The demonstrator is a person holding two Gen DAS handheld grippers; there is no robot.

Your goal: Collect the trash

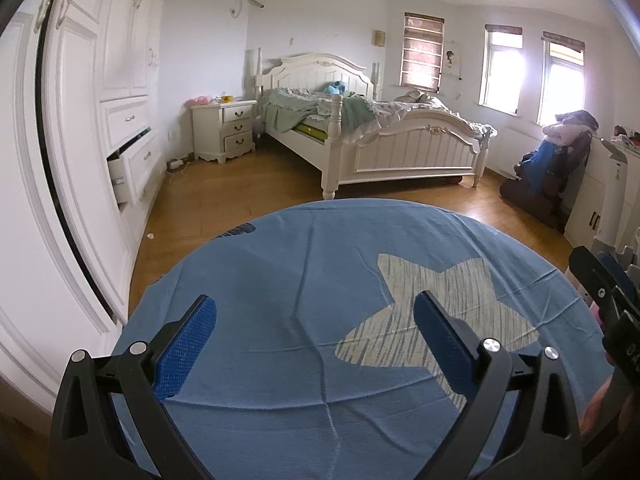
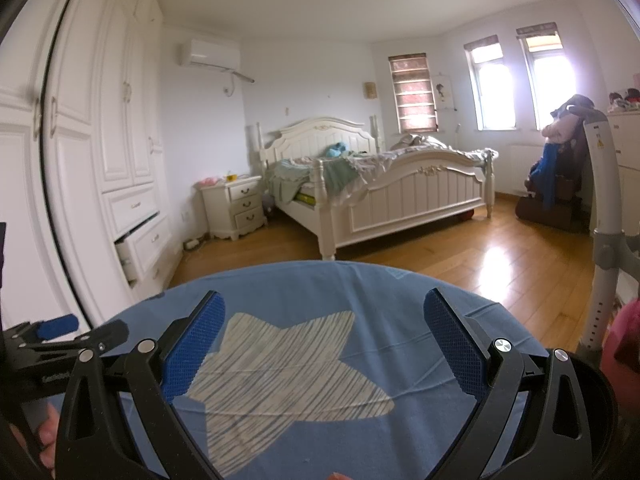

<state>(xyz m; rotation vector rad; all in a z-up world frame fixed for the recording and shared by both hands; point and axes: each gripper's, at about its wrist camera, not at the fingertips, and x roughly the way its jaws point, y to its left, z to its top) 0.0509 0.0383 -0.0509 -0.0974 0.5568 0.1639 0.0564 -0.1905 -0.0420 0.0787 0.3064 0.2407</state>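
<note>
Two pairs of tongs hover over a round surface draped in a blue cloth [image 1: 280,280] with a pale striped star patch [image 2: 276,364], and both are released: our left tongs [image 1: 316,344] and our right tongs [image 2: 324,344] each stand wide apart with nothing between the blue pads. No trash lies on the cloth beneath either pair. The only candidate we can make out is a small white scrap on the wooden floor [image 1: 150,236], well ahead and to the left of the left tongs, close to the foot of the white panelled wardrobe [image 1: 80,140]; it is too small to tell what it is. The risk, as we judge it, is misidentification: with the scrap so faint, we could head for something that is no trash at all, or overlook pieces lying out of sight. Reaching down there could also knock the half-open wardrobe drawer [image 1: 124,176] just beyond it. Much is hidden: the cloth-covered surface blocks the floor directly below the tongs, the space under the white wooden bed [image 1: 380,148] is in shadow, window glare washes out the far right, and no bin or bag appears in either view.
</note>
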